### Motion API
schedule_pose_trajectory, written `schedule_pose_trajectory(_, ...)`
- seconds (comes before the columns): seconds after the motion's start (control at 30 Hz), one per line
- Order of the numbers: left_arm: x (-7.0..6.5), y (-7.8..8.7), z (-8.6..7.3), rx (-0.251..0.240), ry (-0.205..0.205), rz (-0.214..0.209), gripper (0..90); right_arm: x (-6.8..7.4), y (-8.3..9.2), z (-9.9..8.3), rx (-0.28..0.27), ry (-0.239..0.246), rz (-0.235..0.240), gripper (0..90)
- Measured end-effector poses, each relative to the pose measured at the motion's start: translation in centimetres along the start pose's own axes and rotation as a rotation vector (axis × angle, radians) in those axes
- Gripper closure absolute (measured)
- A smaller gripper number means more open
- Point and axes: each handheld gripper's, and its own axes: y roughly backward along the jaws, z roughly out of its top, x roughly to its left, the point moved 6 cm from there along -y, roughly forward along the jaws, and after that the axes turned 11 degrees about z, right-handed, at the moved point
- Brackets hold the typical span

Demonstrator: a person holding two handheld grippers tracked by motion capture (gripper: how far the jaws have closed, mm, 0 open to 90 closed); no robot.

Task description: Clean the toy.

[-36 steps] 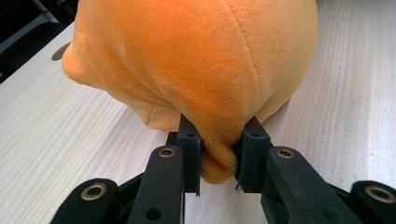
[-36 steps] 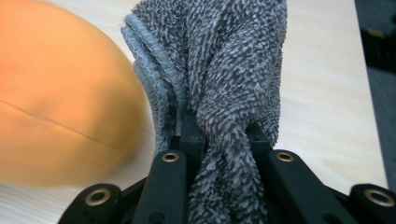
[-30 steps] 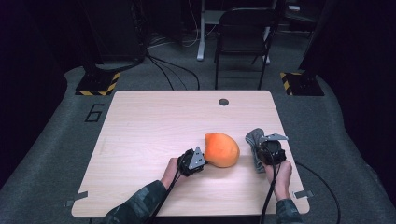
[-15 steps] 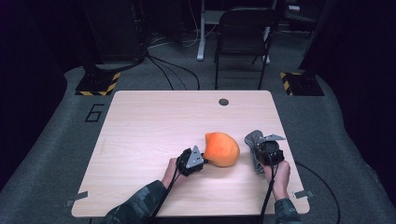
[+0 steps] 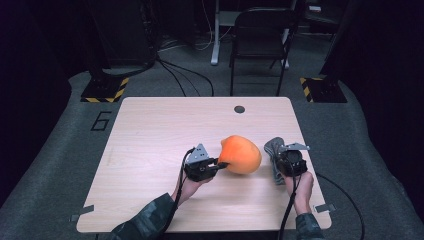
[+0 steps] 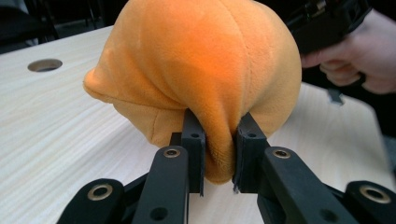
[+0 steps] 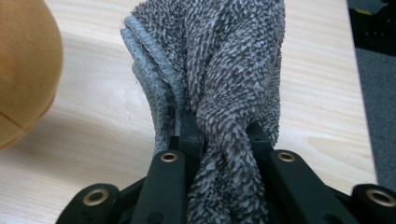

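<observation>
Dark floor, cables and a black folding chair (image 5: 260,35) lie beyond a pale wooden table (image 5: 150,135) with a round hole (image 5: 239,109) near its far edge. On the near half of the table, right of centre, sits an orange plush toy (image 5: 241,154), a rounded lump of soft fabric. In the high view its longer side runs roughly left to right across the table, and its narrower end faces the left gripper (image 5: 220,164). In the left gripper view that toy (image 6: 201,65) bulges up from the jaws, with a blunt corner jutting toward the hole (image 6: 45,65). The left gripper (image 6: 218,156) pinches a fold of the orange fabric tight between its jaws, and most of the toy hangs clear above the wood; whether any part of it rests on the table cannot be told.

Just right of the toy, the right gripper (image 5: 276,161) is clamped on a grey towel (image 5: 274,152). In the right gripper view the towel (image 7: 224,60) stands up from the jaws in a bunched, twisted column, its stitched hem running along one side, and the right gripper (image 7: 223,140) is closed around the twist. The towel's full shape is hidden by its own folds, and the toy (image 7: 23,65) is cut off at the frame edge there. A hand (image 6: 355,60) holding the right gripper shows behind the toy, partly out of frame
</observation>
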Motion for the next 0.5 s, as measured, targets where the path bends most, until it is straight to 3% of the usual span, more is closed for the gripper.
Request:
schedule_pose_trajectory(0.03, 0.1, 0.3, 0.2, 0.02, 0.05, -0.012, 77.9, 0.1, 0.7, 0.5, -0.025, -0.001, 0.0, 75.2)
schedule_pose_trajectory(0.13, 0.0, 0.3, 0.1, 0.063, 0.108, -0.023, 77.9, 0.4, 1.8, 1.1, -0.046, 0.009, 0.004, 75.2)
schedule_pose_trajectory(0.27, -0.1, 0.1, -0.4, 0.099, 0.154, -0.029, 77.8, 1.2, 2.7, 2.0, -0.077, 0.02, 0.023, 75.2)
schedule_pose_trajectory(0.33, 0.0, -0.1, -0.8, 0.121, 0.193, -0.032, 77.6, 2.7, 4.0, 3.0, -0.101, 0.052, 0.039, 75.2)
schedule_pose_trajectory(0.47, 0.1, -0.5, -1.3, 0.14, 0.219, -0.025, 77.4, 5.6, 5.2, 4.3, -0.135, 0.104, 0.081, 75.2)
schedule_pose_trajectory(0.5, 0.0, -0.5, -1.4, 0.14, 0.23, -0.026, 77.3, 6.9, 5.5, 4.7, -0.143, 0.131, 0.098, 75.2)
